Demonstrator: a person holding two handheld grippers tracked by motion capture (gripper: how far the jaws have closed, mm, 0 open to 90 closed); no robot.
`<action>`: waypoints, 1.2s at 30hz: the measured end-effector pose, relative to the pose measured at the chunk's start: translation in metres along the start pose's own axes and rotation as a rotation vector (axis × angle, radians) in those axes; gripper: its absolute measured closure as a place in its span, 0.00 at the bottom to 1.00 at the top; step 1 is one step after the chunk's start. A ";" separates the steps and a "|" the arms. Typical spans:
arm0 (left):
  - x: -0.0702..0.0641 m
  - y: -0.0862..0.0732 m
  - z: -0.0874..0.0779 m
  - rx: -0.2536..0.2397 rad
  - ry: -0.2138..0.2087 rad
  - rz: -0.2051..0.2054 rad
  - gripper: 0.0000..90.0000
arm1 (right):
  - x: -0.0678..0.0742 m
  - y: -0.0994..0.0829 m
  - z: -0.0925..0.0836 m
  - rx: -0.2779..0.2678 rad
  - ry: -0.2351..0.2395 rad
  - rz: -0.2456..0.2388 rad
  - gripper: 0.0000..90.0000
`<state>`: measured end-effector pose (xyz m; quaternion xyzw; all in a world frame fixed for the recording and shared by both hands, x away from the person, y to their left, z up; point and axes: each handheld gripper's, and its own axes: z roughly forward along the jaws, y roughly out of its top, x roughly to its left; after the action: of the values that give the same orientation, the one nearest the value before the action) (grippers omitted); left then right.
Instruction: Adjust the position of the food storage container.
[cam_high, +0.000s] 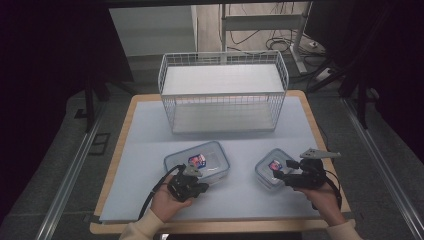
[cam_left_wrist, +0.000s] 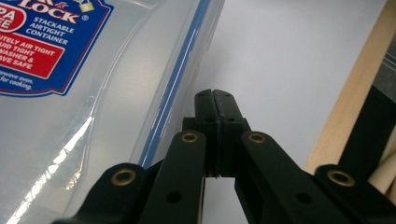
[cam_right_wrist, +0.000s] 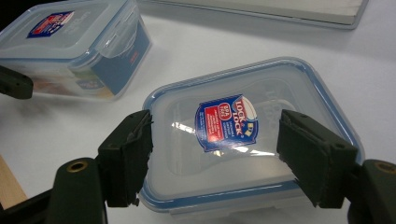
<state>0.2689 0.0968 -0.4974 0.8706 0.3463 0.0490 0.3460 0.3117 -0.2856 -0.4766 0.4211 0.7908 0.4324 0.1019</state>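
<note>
Two clear plastic boxes with blue-sealed lids and blue-red labels lie on the pale mat. The larger box (cam_high: 197, 165) is at centre, the smaller box (cam_high: 272, 167) to its right. My left gripper (cam_high: 194, 176) is at the larger box's near edge. In the left gripper view its jaws (cam_left_wrist: 215, 95) are shut with nothing between them, right beside the box's side (cam_left_wrist: 70, 93). My right gripper (cam_high: 281, 176) is open. In the right gripper view its jaws (cam_right_wrist: 215, 126) stand wide apart over the smaller box's lid (cam_right_wrist: 243, 140). The larger box (cam_right_wrist: 74, 51) lies farther off there.
A white wire basket (cam_high: 223, 92) stands at the back of the table. The pale mat (cam_high: 150, 135) covers a wooden tabletop whose edge (cam_high: 112, 170) shows at the left. Dark floor, cables and table legs lie beyond.
</note>
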 end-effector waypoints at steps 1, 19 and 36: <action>0.001 0.000 0.000 0.001 0.006 -0.003 1.00 | 0.000 0.000 0.000 0.000 0.000 0.000 0.30; 0.055 -0.053 -0.091 -0.184 0.122 -0.256 1.00 | -0.001 0.001 -0.003 -0.009 -0.007 -0.004 0.30; 0.091 -0.069 -0.058 -0.088 0.074 -0.408 1.00 | -0.003 0.003 -0.006 -0.023 -0.014 0.001 0.29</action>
<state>0.2797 0.2237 -0.5115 0.7642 0.5253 0.0250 0.3734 0.3121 -0.2911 -0.4716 0.4232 0.7848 0.4388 0.1120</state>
